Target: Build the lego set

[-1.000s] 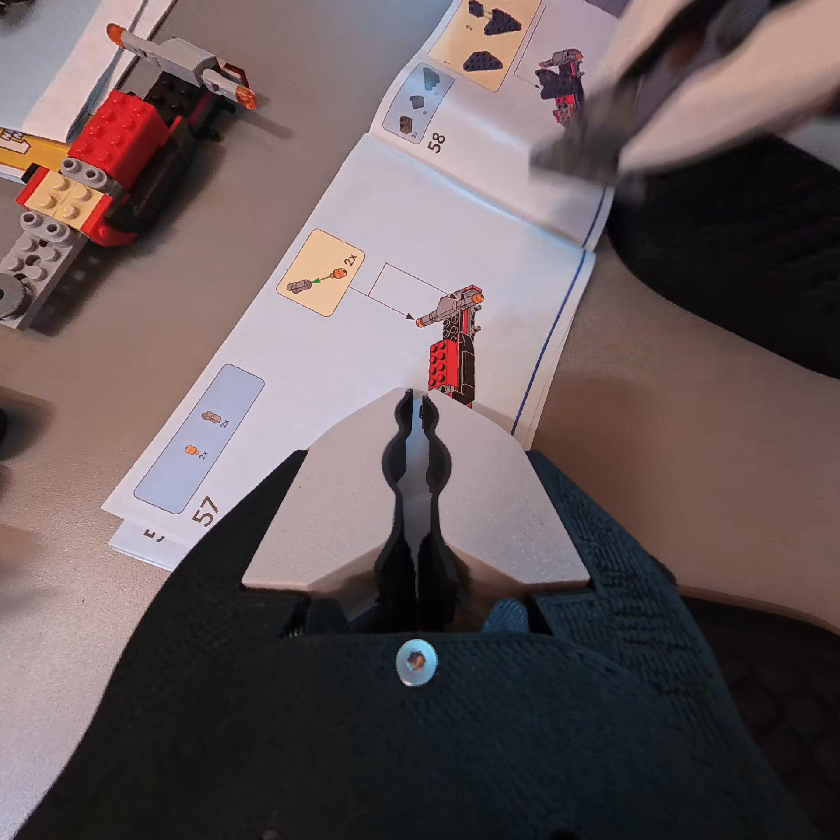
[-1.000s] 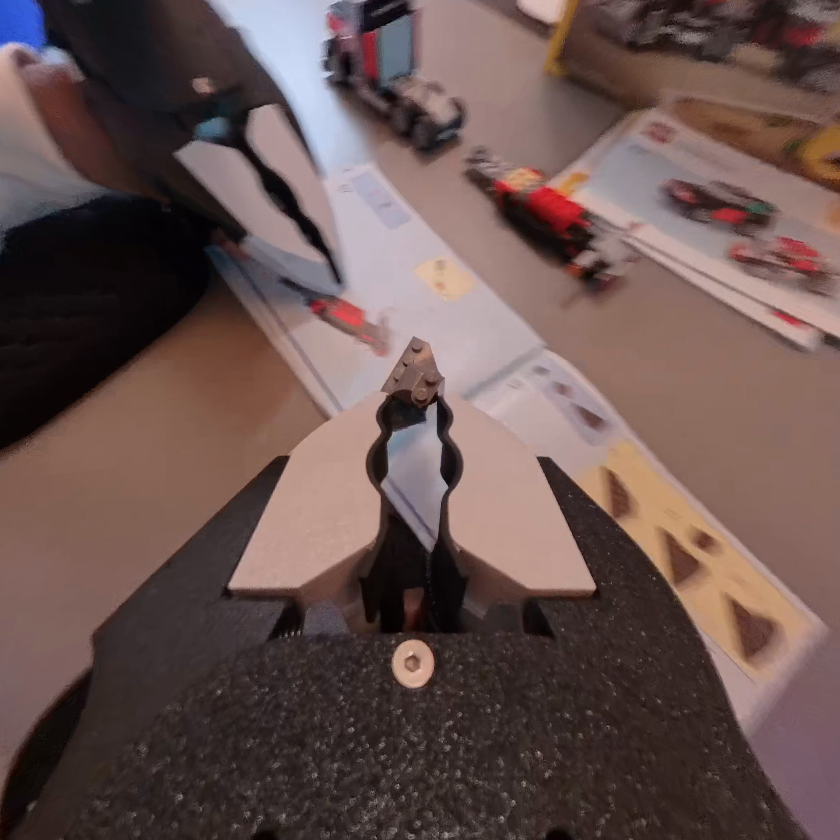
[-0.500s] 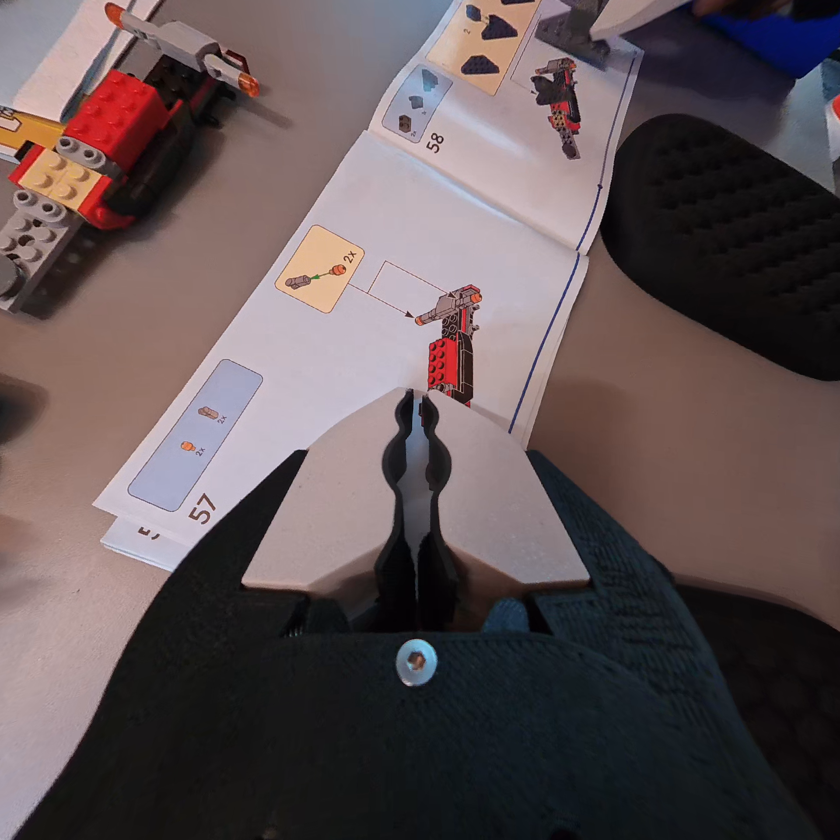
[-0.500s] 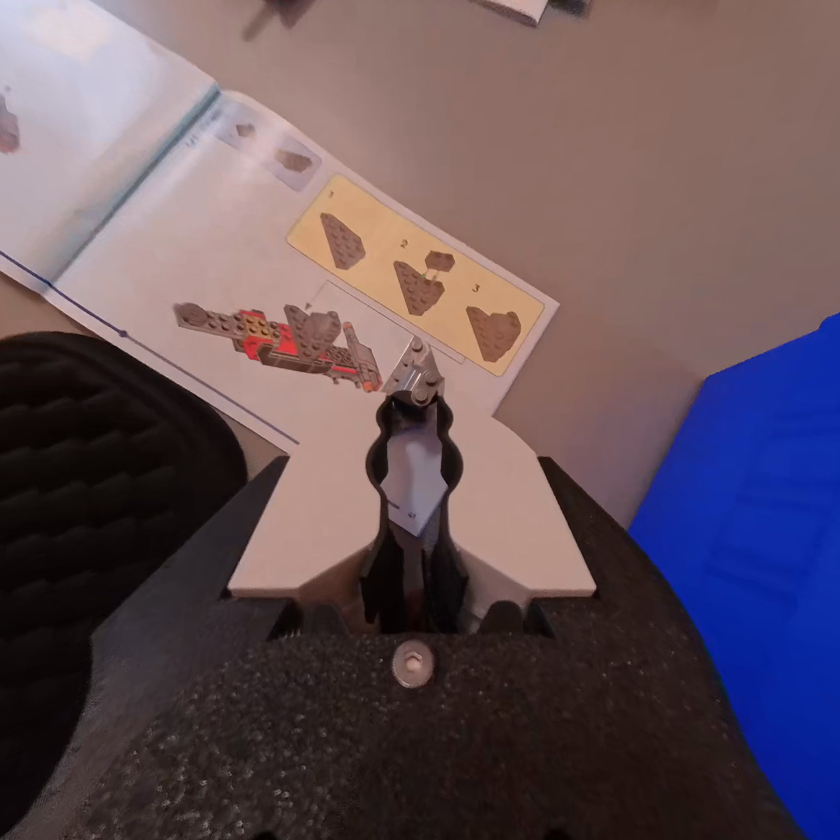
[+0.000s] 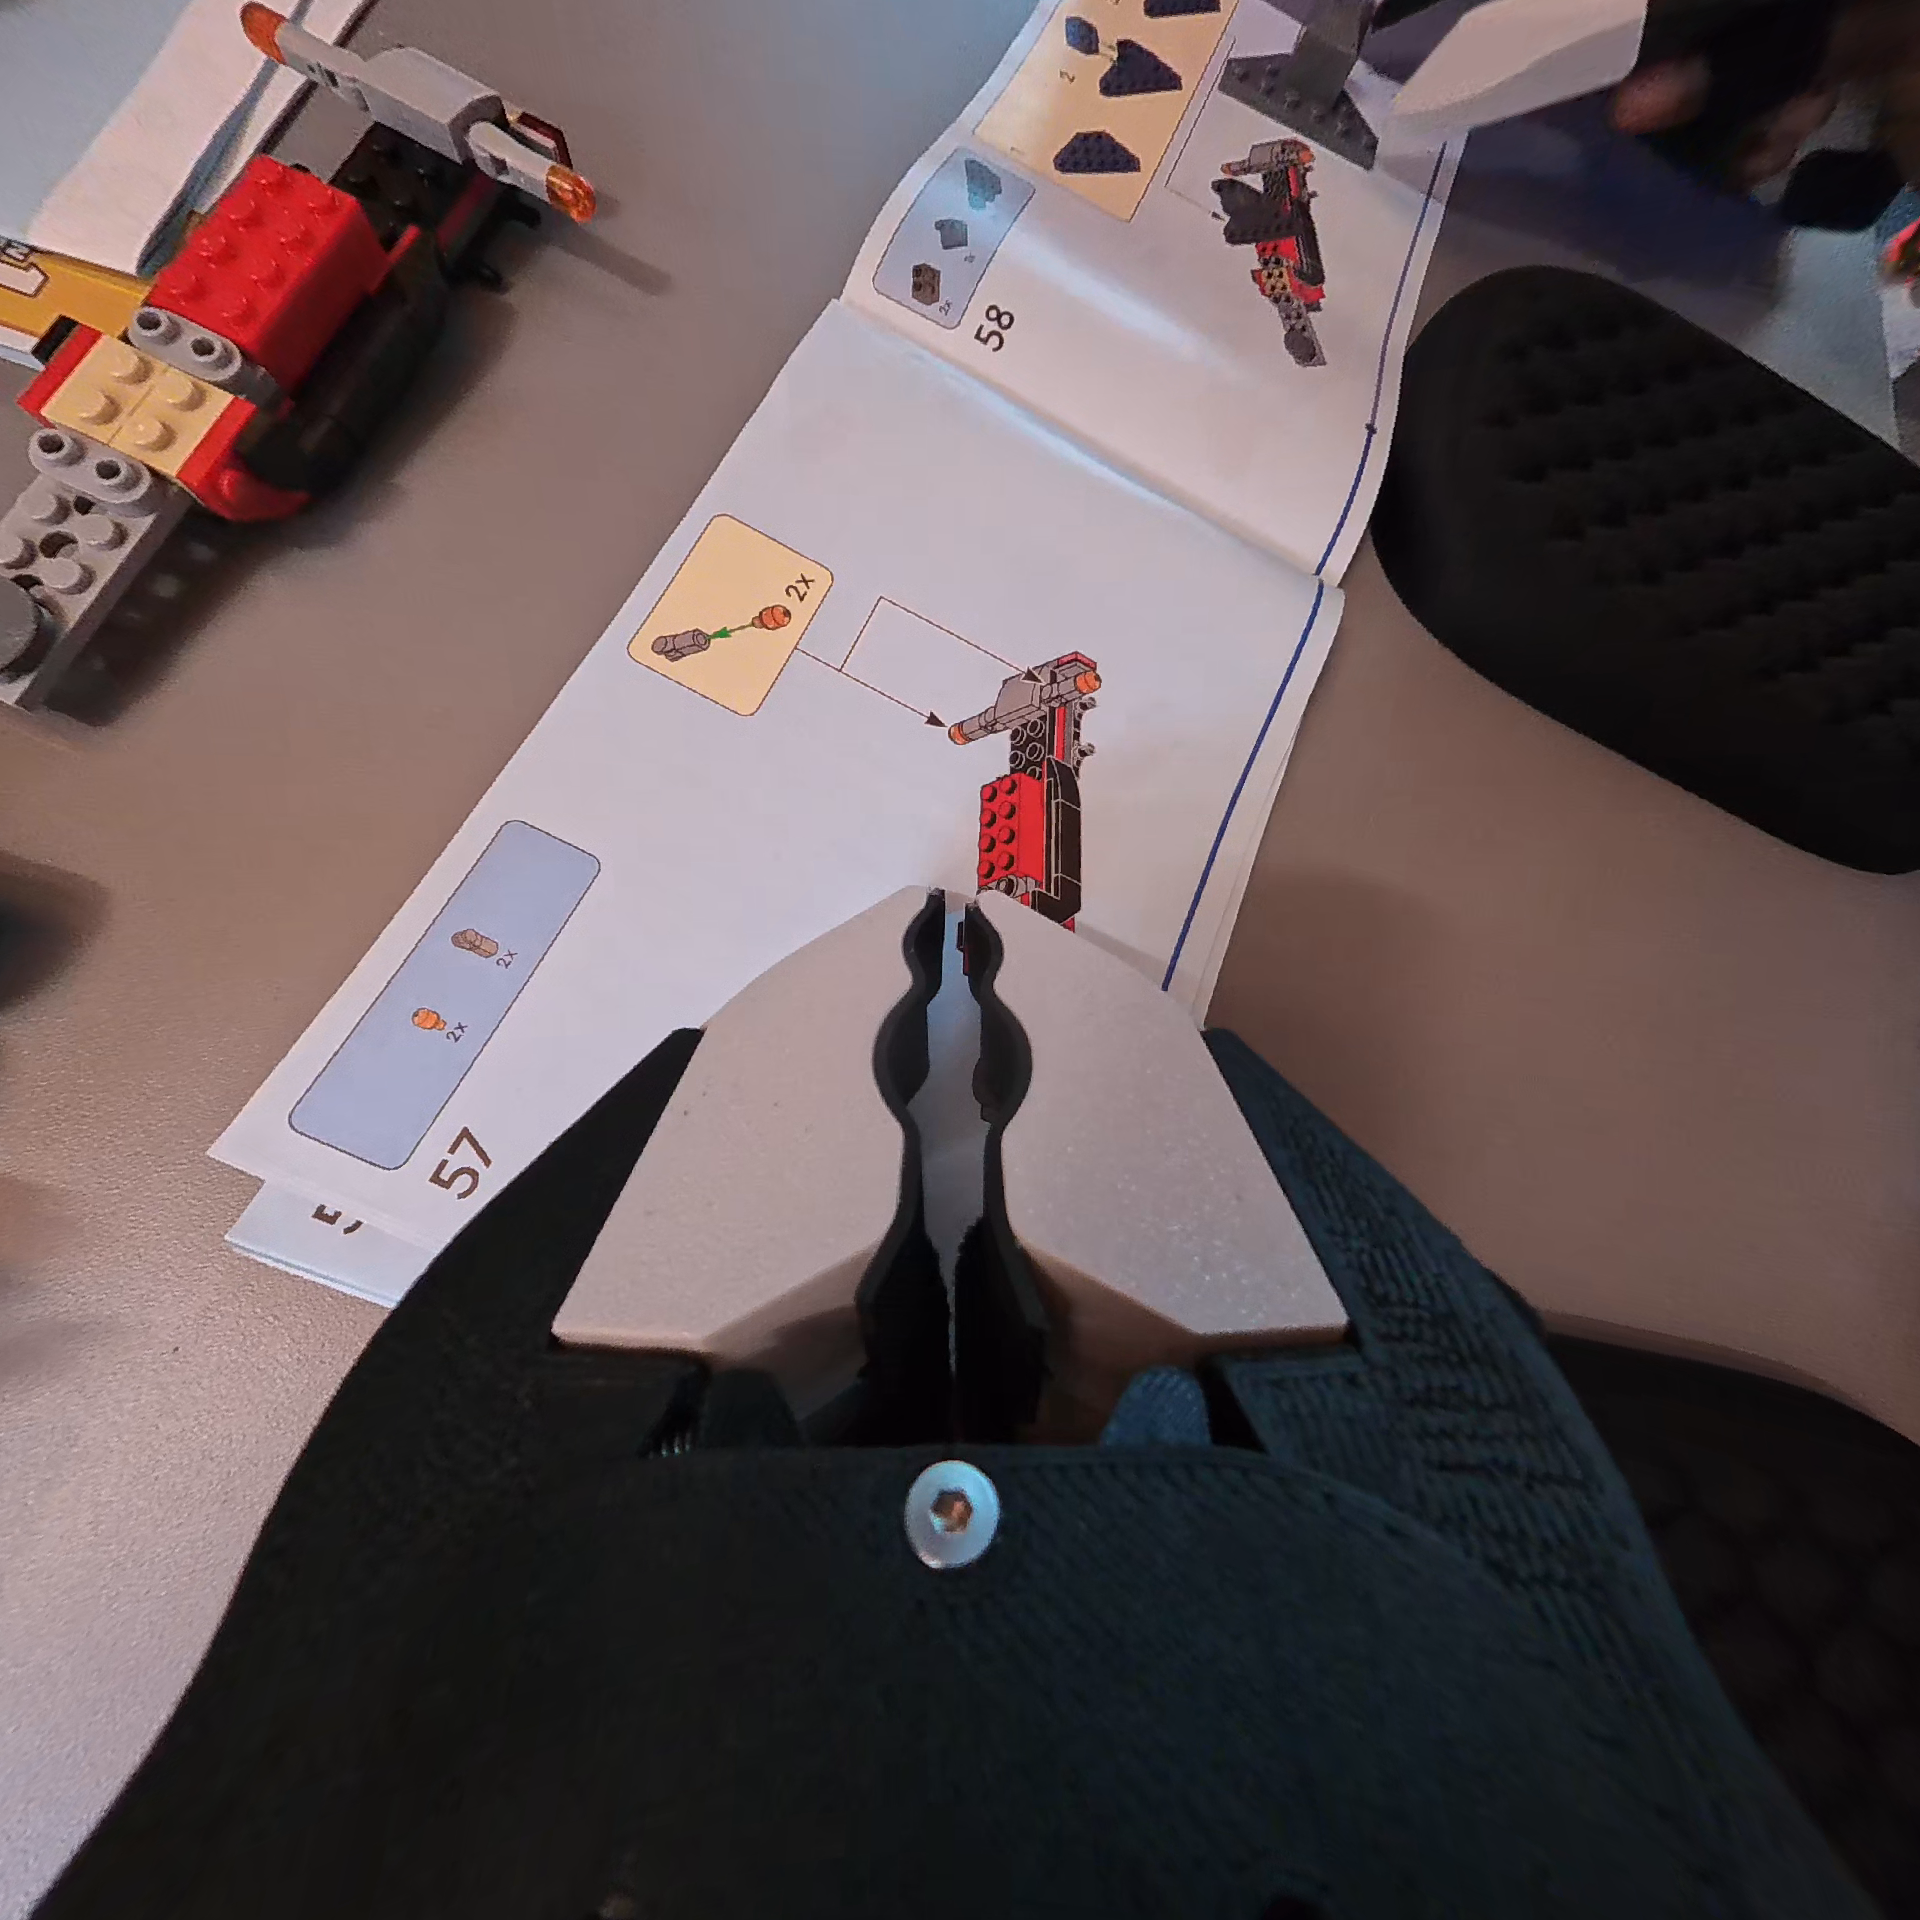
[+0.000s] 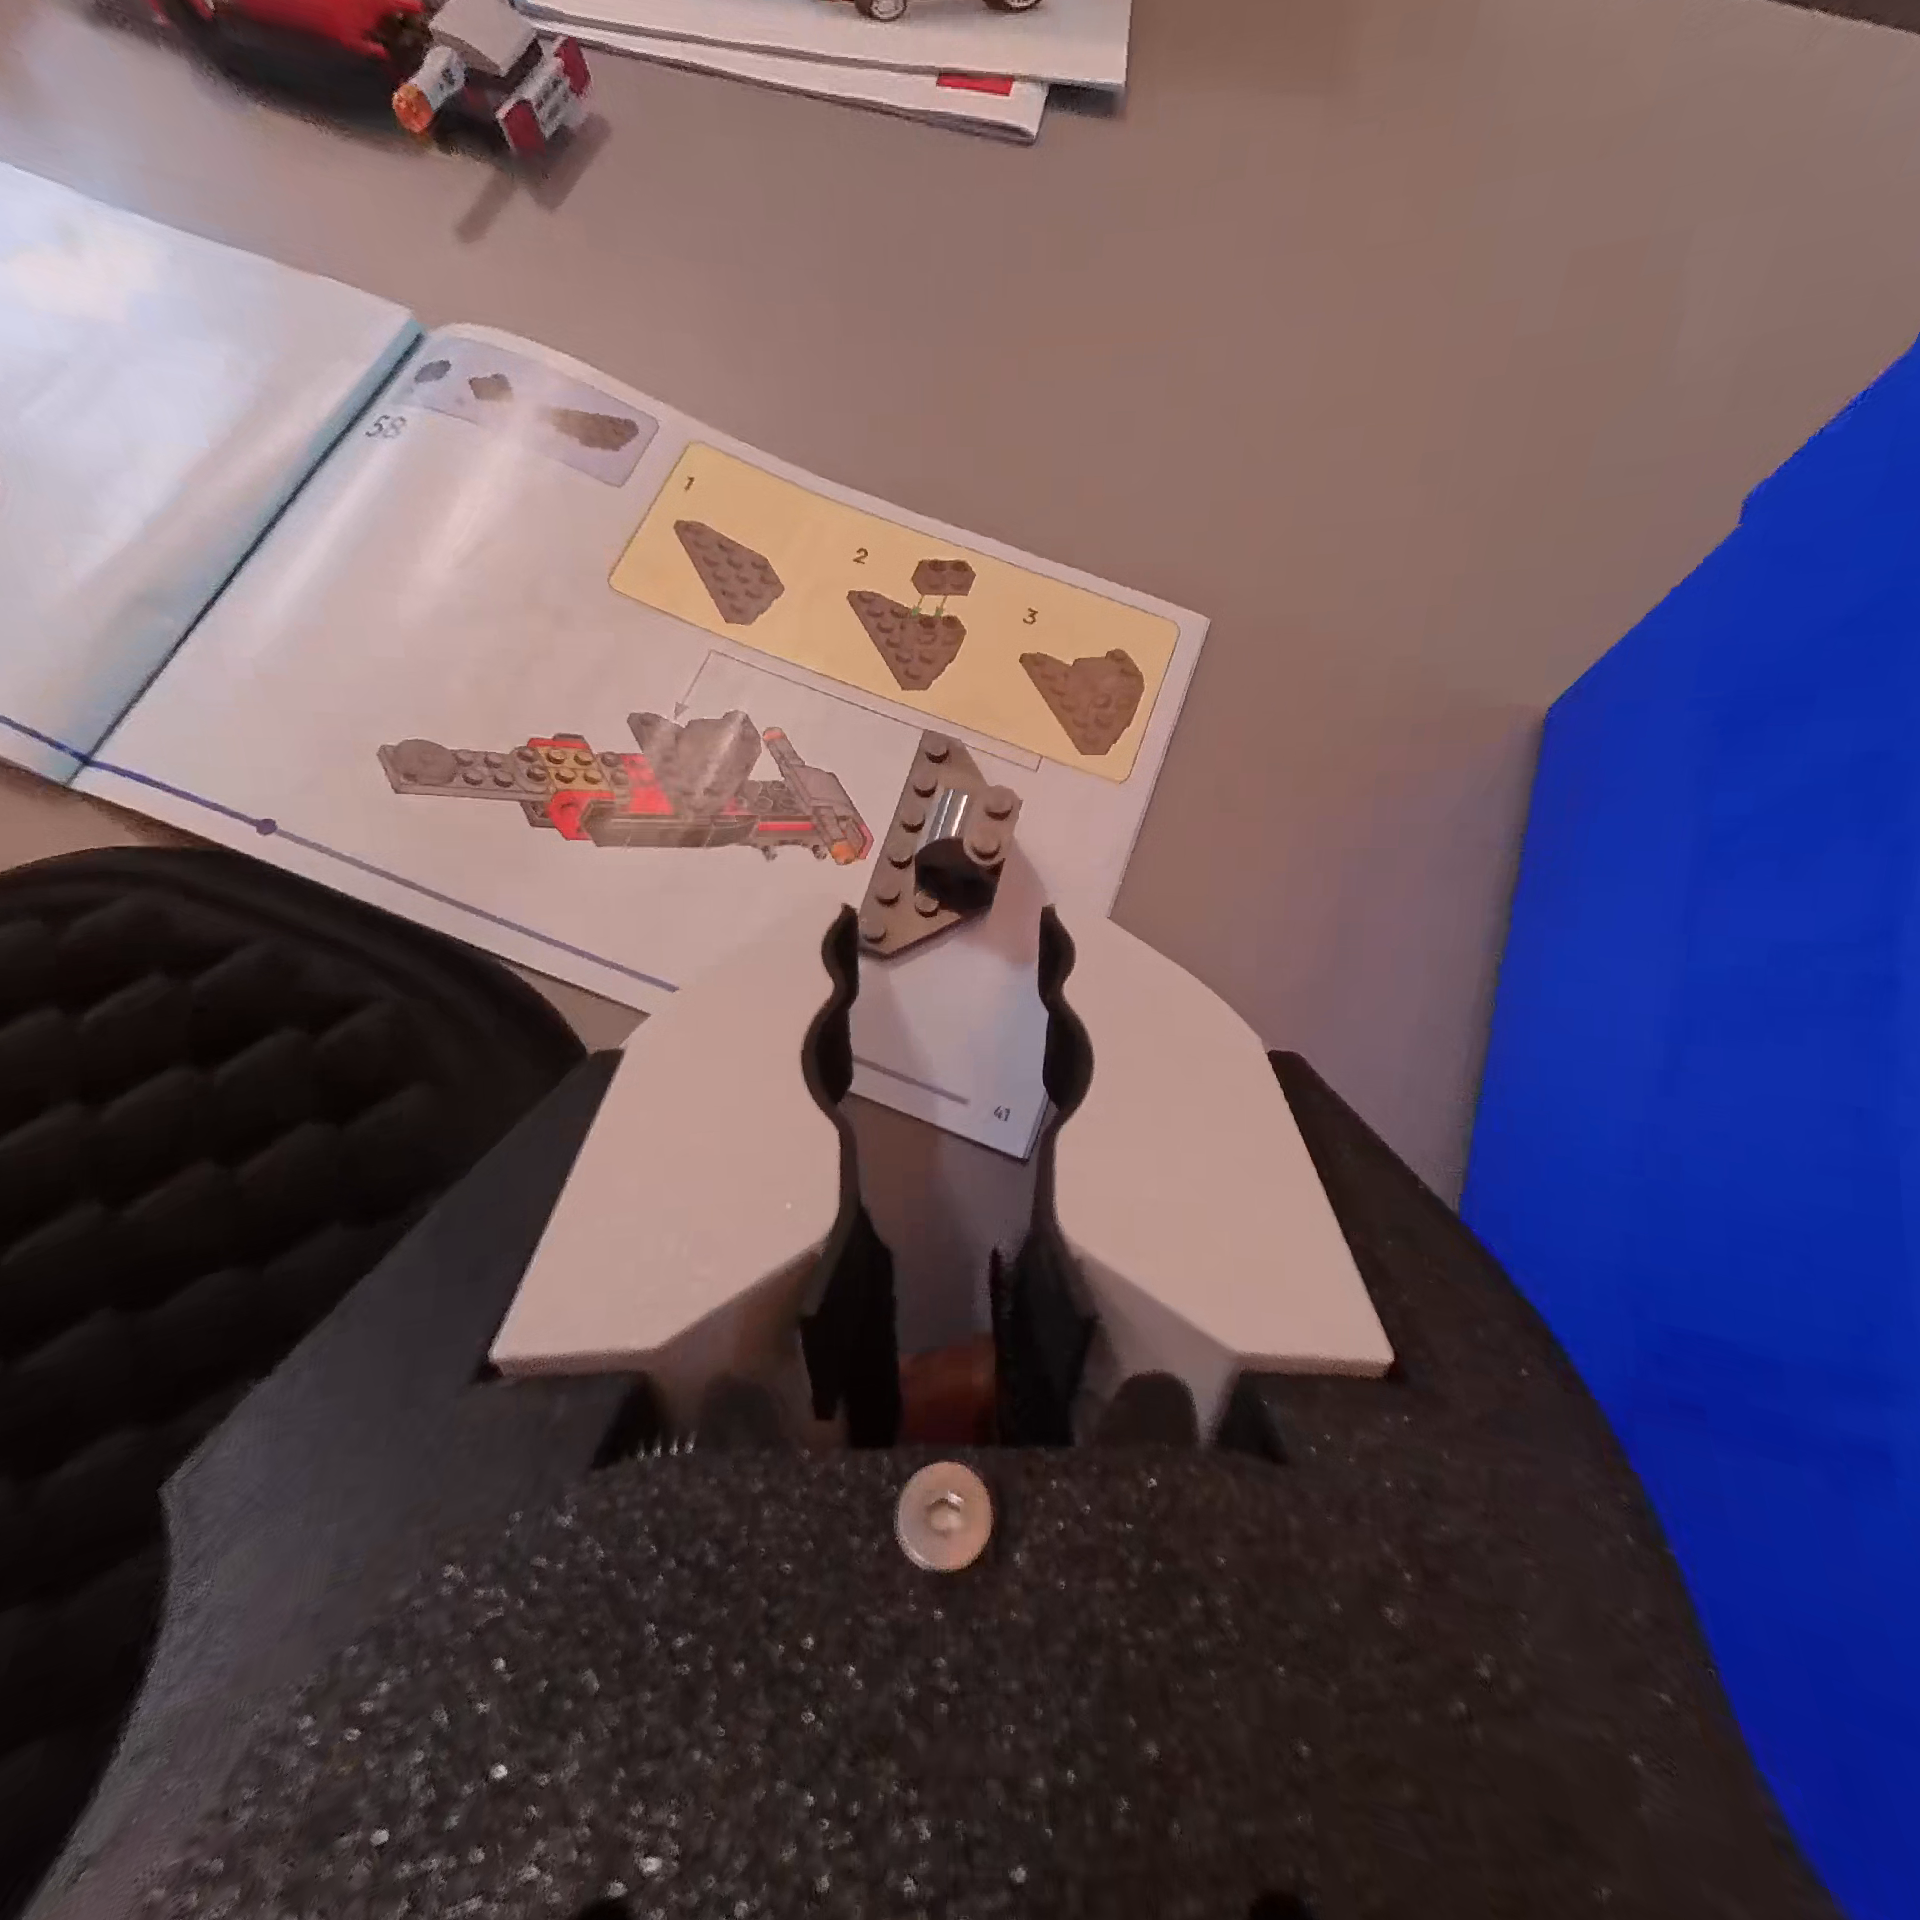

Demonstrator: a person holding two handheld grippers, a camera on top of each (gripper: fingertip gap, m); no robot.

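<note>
My right gripper (image 6: 940,920) is open and empty, low over the right page of the open instruction booklet (image 6: 436,644). A grey wedge plate (image 6: 914,831) with a small dark piece on top lies flat on that page just beyond my fingertips. In the left wrist view the plate (image 5: 1299,99) shows at the top, with the right gripper's pale finger (image 5: 1507,62) beside it. My left gripper (image 5: 951,904) is shut and empty, hovering over the booklet's left page (image 5: 831,831). The part-built red, black and grey lego model (image 5: 260,291) lies at the upper left.
A black textured pad (image 5: 1662,540) lies right of the booklet and also shows in the right wrist view (image 6: 208,1039). A blue object (image 6: 1714,935) fills the right side. More booklets (image 6: 831,52) and the model's end (image 6: 478,73) lie at the far table edge. Spacing between my two grippers at the tips: around 25 centimetres.
My right gripper swung down over the right page, opened and let go of the grey wedge plate, which now lies on the page. My left gripper has stayed shut in place.
</note>
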